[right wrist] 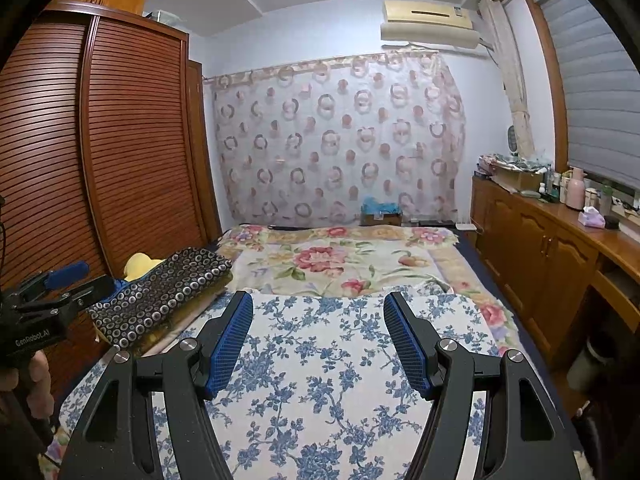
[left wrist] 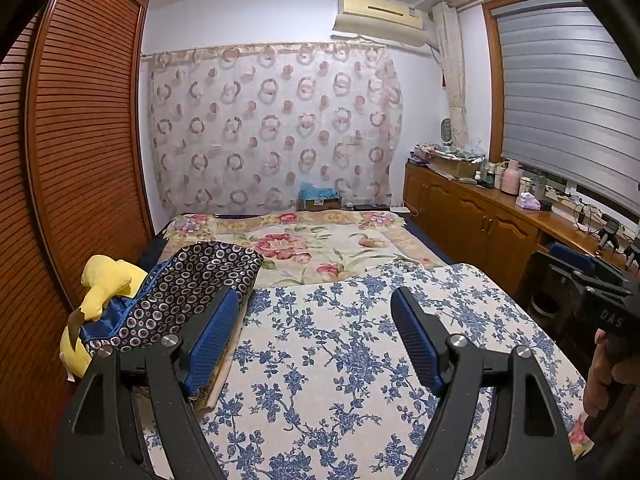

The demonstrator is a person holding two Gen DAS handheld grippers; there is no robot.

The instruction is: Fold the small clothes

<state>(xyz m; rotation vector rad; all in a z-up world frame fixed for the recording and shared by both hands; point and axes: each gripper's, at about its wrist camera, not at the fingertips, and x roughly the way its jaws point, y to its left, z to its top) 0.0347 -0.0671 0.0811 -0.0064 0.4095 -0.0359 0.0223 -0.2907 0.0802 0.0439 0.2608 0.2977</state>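
Hovering both tongs, wide open and empty, over the blue-flowered cloth (left wrist: 340, 360).

Left of that cloth, the dotted dark bundle (left wrist: 192, 284) sits beside your left gripper (left wrist: 314, 340), running away toward the wardrobe (left wrist: 80, 140); your right gripper (right wrist: 318, 340) is farther off, so the left looks nearer.

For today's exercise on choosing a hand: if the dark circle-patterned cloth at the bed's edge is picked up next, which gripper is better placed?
Probably the left gripper. Its open jaws sit right beside the dark circle-patterned cloth, while the right gripper faces the blue floral sheet, with the cloth further off to its left.
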